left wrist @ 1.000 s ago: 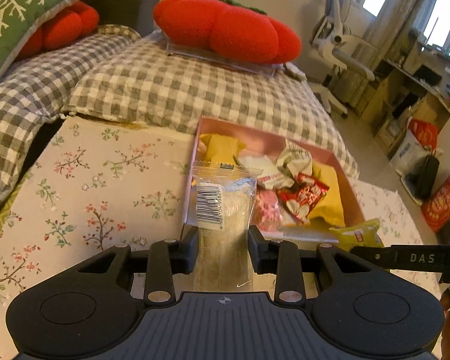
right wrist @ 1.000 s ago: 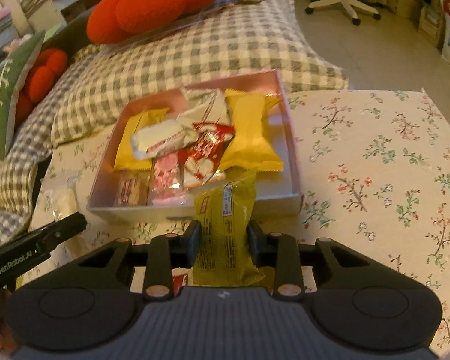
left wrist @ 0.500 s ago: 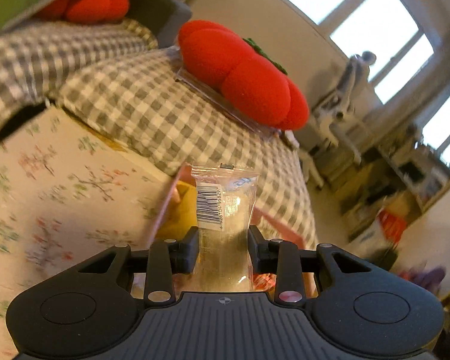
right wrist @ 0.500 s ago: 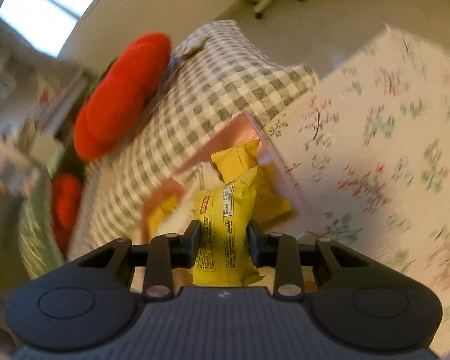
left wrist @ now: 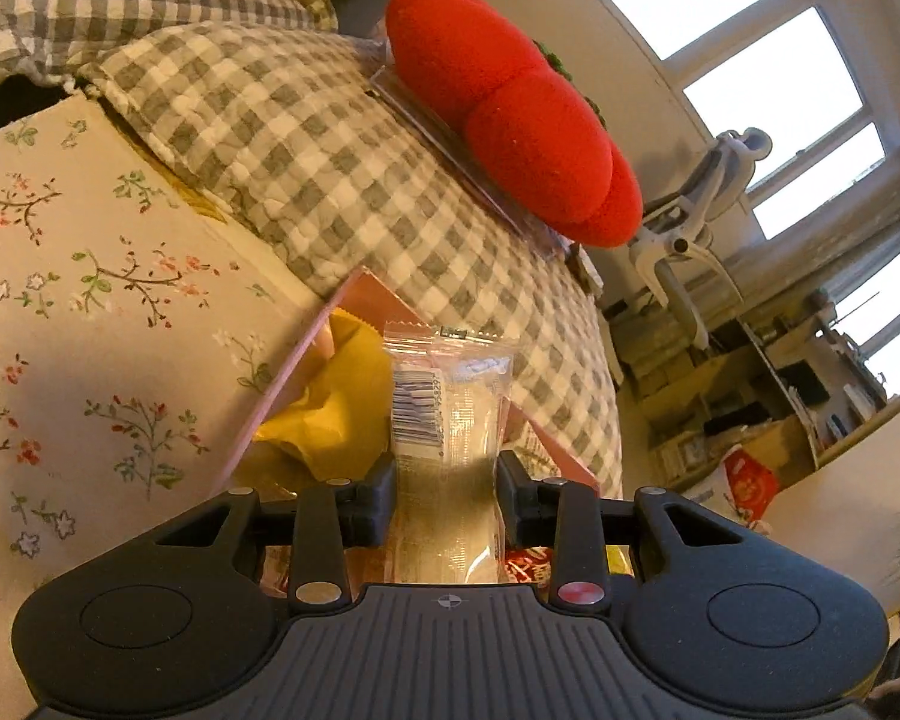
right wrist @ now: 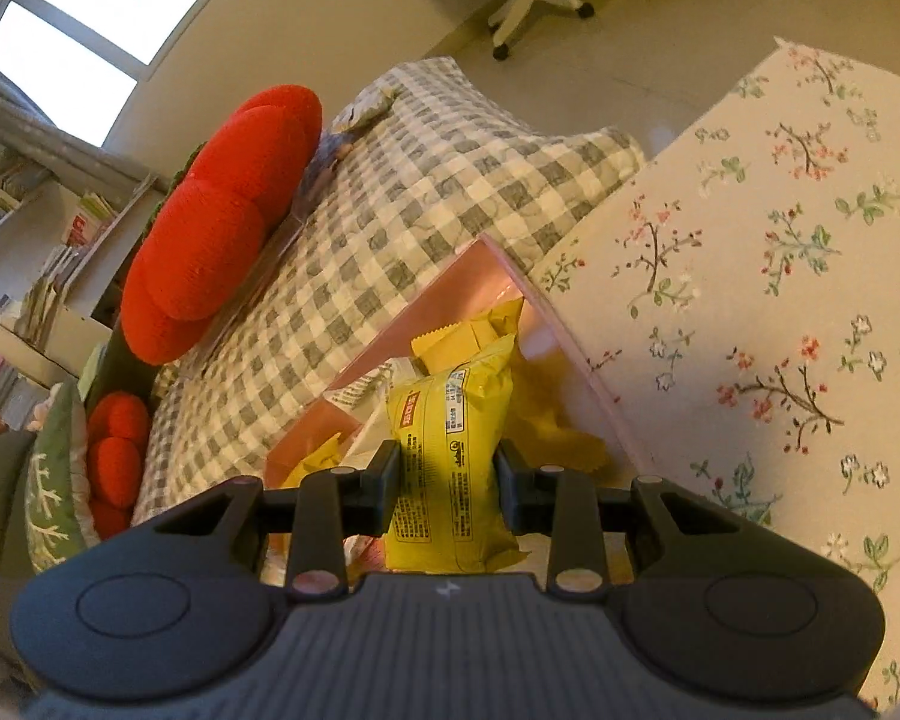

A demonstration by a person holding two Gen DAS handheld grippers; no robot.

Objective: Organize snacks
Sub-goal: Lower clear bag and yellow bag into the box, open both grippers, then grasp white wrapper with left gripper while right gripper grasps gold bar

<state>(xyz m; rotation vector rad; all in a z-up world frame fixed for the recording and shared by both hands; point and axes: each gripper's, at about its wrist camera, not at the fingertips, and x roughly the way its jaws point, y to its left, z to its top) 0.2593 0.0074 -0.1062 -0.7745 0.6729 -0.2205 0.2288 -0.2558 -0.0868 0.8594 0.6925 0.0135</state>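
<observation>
both grippers now tilt above the pink box (right wrist: 576,354); left gripper (left wrist: 446,483) jaws clamp a clear-wrapped snack (left wrist: 447,414), right gripper (right wrist: 447,477) jaws pinch a yellow snack packet (right wrist: 450,420) over the box's snacks.

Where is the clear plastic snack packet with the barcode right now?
In the left wrist view, the clear plastic snack packet is clamped in the left tool, held over the pink cardboard box, beside a yellow wrapper.

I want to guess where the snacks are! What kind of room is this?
Probably a bedroom or home study. There is a checked quilt with a red tomato-shaped cushion on it, a white desk chair by the window, and bookshelves.
</observation>
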